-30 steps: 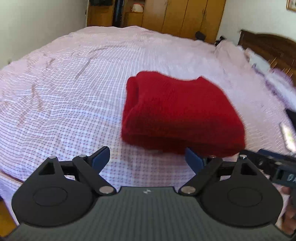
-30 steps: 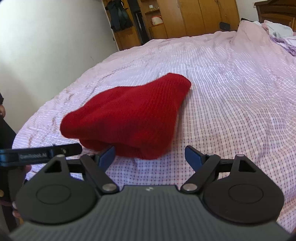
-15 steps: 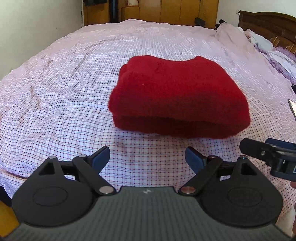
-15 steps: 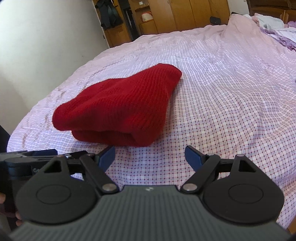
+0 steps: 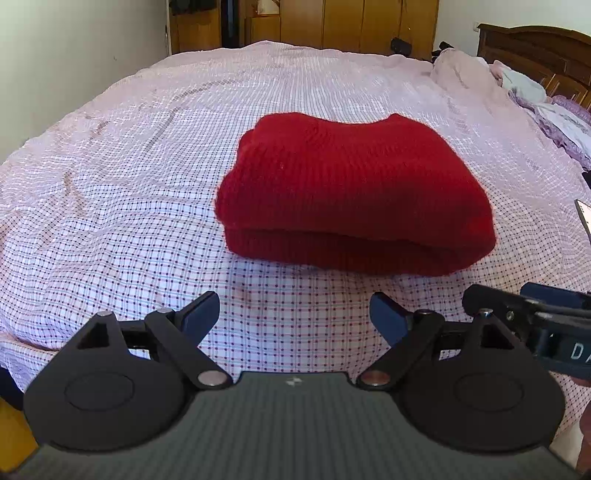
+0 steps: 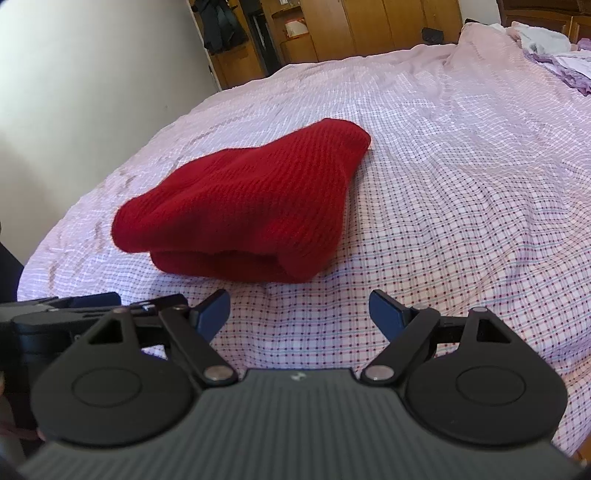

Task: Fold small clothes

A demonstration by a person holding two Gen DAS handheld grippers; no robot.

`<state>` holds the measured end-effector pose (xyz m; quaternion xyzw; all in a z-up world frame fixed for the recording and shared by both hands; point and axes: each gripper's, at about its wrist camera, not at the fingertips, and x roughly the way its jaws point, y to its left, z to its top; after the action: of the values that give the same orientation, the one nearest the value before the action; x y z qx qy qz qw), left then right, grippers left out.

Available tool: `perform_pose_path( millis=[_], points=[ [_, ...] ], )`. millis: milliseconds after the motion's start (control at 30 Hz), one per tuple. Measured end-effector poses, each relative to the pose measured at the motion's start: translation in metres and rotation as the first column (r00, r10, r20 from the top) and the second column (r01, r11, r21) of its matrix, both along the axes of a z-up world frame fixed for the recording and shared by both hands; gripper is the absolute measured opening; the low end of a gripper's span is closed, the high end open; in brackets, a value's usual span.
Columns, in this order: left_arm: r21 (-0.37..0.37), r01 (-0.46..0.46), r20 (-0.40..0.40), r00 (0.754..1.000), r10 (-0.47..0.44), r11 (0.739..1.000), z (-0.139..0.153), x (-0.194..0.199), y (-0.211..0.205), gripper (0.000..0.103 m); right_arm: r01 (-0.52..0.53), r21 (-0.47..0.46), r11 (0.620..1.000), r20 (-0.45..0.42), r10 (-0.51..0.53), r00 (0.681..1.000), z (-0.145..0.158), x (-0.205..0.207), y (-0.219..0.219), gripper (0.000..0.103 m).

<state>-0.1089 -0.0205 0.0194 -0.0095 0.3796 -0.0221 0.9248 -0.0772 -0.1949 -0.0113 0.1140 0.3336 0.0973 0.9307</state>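
Note:
A red knitted garment (image 5: 351,199) lies folded into a thick rectangular bundle on the pink checked bedsheet (image 5: 122,206). It also shows in the right wrist view (image 6: 251,210), left of centre. My left gripper (image 5: 295,314) is open and empty, held above the sheet just short of the bundle's near edge. My right gripper (image 6: 299,310) is open and empty, also a little short of the bundle. Each gripper shows at the edge of the other's view.
The bed's near edge runs just below the grippers. Crumpled pink bedding (image 5: 461,70) and purple and white clothes (image 5: 561,122) lie at the far right by a dark wooden headboard (image 5: 535,44). Wooden wardrobes (image 5: 351,22) stand behind the bed; a white wall (image 6: 92,92) is on the left.
Both grippers have drawn back from the folded red garment toward the bed's near edge. The garment has stayed in place, and both grippers have stayed open.

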Motion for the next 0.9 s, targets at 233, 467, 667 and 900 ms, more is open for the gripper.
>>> perform_pose_path(
  millis=[233,467,667,900],
  points=[
    [0.007,-0.006,0.004,1.0,0.006,1.0,0.0007,-0.0008,0.0003,0.091,-0.005,0.004,1.0,-0.005,0.005,1.0,-0.0019,0.0002,0.0012,0.084],
    [0.006,-0.009,0.001,1.0,0.009,1.0,-0.0005,-0.0007,0.0006,0.091,-0.008,0.003,1.0,-0.007,0.008,1.0,-0.0026,-0.0002,0.0019,0.084],
    [0.006,-0.018,-0.003,1.0,0.018,1.0,-0.0021,0.0004,0.0019,0.091,-0.01,0.002,1.0,-0.007,0.01,1.0,-0.003,-0.0001,0.0022,0.084],
    [0.008,-0.019,-0.004,1.0,0.019,1.0,-0.0025,0.0007,0.0022,0.091,-0.011,0.002,1.0,-0.007,0.011,1.0,-0.0037,0.0001,0.003,0.084]
  ],
)
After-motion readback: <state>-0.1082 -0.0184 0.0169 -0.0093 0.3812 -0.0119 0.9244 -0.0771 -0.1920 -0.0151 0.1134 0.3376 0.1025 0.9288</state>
